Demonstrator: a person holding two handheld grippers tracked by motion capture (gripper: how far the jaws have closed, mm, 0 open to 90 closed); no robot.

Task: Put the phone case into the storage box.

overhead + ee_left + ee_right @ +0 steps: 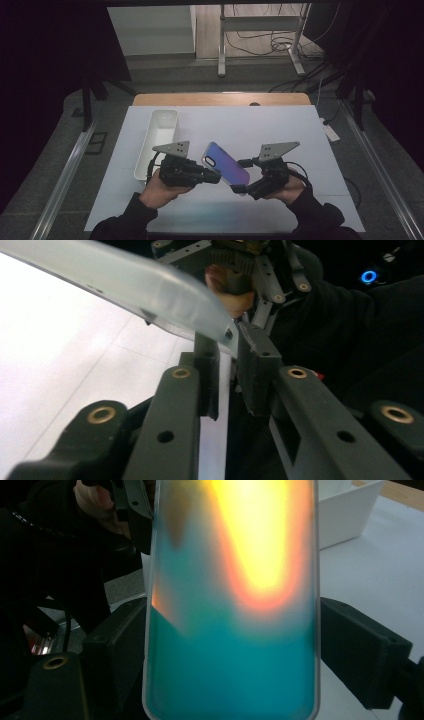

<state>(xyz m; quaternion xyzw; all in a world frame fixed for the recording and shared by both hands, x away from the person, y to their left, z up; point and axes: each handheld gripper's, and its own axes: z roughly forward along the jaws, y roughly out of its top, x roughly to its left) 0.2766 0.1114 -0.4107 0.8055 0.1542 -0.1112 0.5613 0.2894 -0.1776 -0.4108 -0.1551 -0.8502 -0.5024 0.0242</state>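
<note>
Nearest, at the table's front edge: two hands in dark sleeves, each on a black two-jaw gripper topped by a grey three-cornered plate. Held above the white table sheet (280,125) between them, a glossy iridescent phone case with clear rim (226,163), shifting blue to purple from above and teal to orange in the right gripper view.

Right gripper (241,176): jaws spread wide, one at each long edge of the case (232,630), seemingly pressing both sides, though contact is hard to confirm.

Left gripper (214,176): jaws nearly together, clamped on the case's edge near a corner (220,335).

Farther back on the left, a long white rectangular plastic bin (159,142), upright, well apart from the case. Beyond, a strip of wooden tabletop (220,98).
</note>
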